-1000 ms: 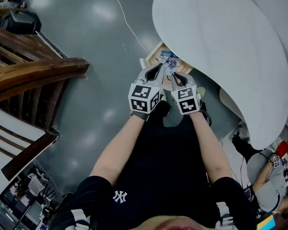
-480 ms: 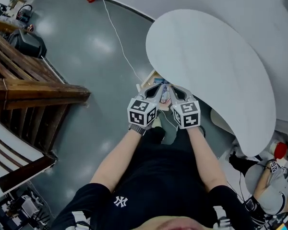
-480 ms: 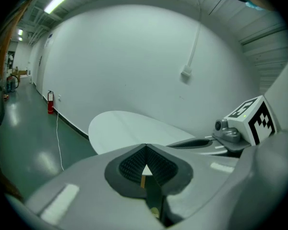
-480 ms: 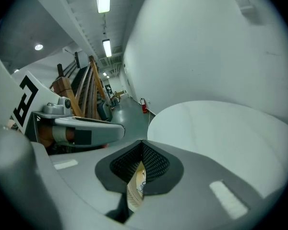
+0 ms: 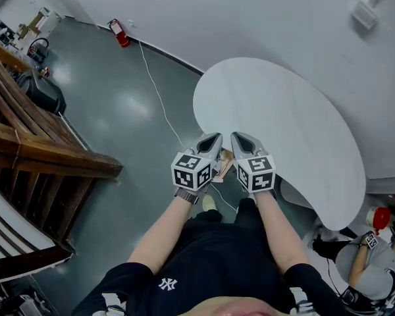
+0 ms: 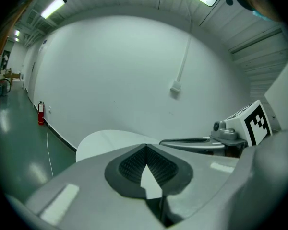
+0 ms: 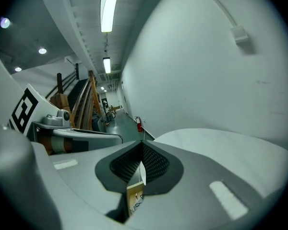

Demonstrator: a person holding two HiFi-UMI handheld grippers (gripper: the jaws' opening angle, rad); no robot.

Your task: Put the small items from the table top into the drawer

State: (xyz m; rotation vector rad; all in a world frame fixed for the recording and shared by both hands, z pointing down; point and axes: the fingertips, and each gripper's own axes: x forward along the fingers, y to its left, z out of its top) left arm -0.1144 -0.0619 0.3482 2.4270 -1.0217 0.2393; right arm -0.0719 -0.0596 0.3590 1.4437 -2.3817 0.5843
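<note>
White table (image 5: 283,110) | left gripper (image 5: 212,138) jaws together, empty | right gripper (image 5: 238,137) likewise | shirt (image 5: 207,255) logo NY

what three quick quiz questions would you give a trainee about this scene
1. True or false: the left claw and the right claw are both shut, with nothing gripped between their jaws.
2. Multiple choice: what is the red thing standing at the foot of the wall, far across the room? A) a fire extinguisher B) a bucket C) a stool
3. Fill in: the thin white cable runs from the wall across the grey ____.

Key: 1 true; 2 A; 3 floor
</note>
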